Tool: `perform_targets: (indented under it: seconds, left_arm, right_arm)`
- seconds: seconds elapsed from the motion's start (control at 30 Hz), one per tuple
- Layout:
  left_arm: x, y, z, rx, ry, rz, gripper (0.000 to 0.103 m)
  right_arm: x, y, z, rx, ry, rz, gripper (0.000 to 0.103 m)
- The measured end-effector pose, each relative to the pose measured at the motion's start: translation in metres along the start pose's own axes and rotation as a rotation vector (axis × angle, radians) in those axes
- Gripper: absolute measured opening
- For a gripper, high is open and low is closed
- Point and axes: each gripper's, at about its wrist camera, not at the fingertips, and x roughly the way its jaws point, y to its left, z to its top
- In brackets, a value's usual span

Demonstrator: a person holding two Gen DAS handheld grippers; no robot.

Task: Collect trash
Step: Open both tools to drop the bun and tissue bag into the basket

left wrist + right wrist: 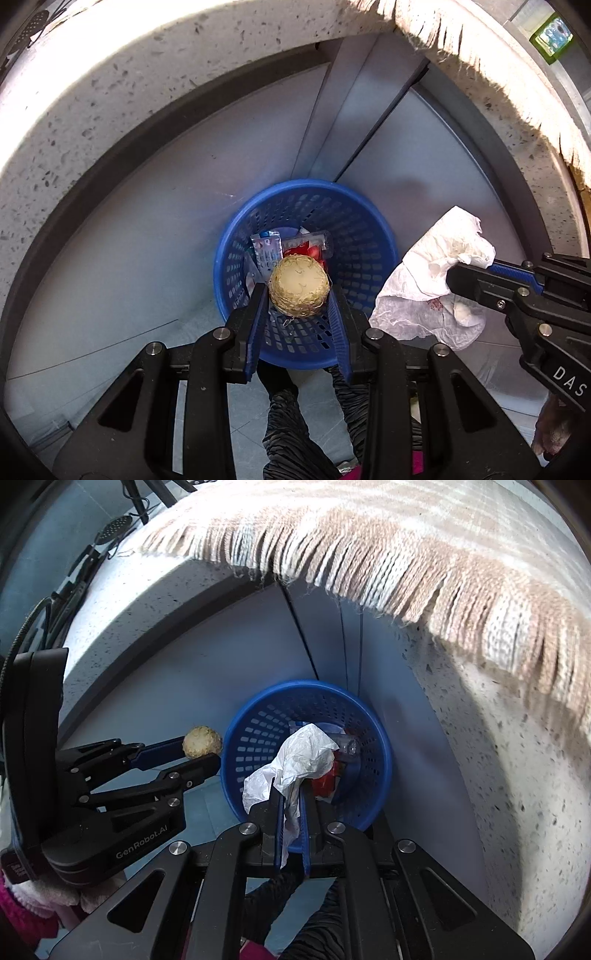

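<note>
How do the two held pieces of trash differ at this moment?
The fibrous ball is round, yellowish and compact; the white wrapper is crumpled, thin and floppy. The left gripper stands wider around the ball; the right gripper pinches the wrapper nearly closed. Both hang above the blue basket.

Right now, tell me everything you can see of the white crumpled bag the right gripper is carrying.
The white bag is thin, wrinkled plastic or paper, crumpled into a loose wad, with a small red print visible from the left wrist view. The right gripper is shut on its lower folds; a strip trails down between the fingers. It hangs over the blue basket, not yet released, touching only the gripper as far as I can tell.
</note>
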Motion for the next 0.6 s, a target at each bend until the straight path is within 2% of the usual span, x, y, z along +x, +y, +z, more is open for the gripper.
perform_targets:
  seconds: [0.33, 0.43, 0.5, 0.6]
  left_arm:
    - [0.0033, 0.0008, 0.0023, 0.021, -0.005, 0.024, 0.033]
    - [0.0014, 0.0006, 0.0027, 0.027, -0.006, 0.03, 0.033]
    - [0.0007, 0.0012, 0.003, 0.026, -0.006, 0.031, 0.033]
    - [-0.0017, 0.0015, 0.0031, 0.027, -0.009, 0.035, 0.033]
  right_arm:
    - [0.0089, 0.0035, 0.0013, -0.011, 0.016, -0.013, 0.01]
    - [0.0083, 0.005, 0.0025, -0.014, 0.017, -0.016, 0.022]
    - [0.0069, 0.0061, 0.0029, -0.015, 0.013, -0.014, 0.036]
    - [0.0048, 0.0073, 0.0046, -0.014, 0.007, -0.012, 0.037]
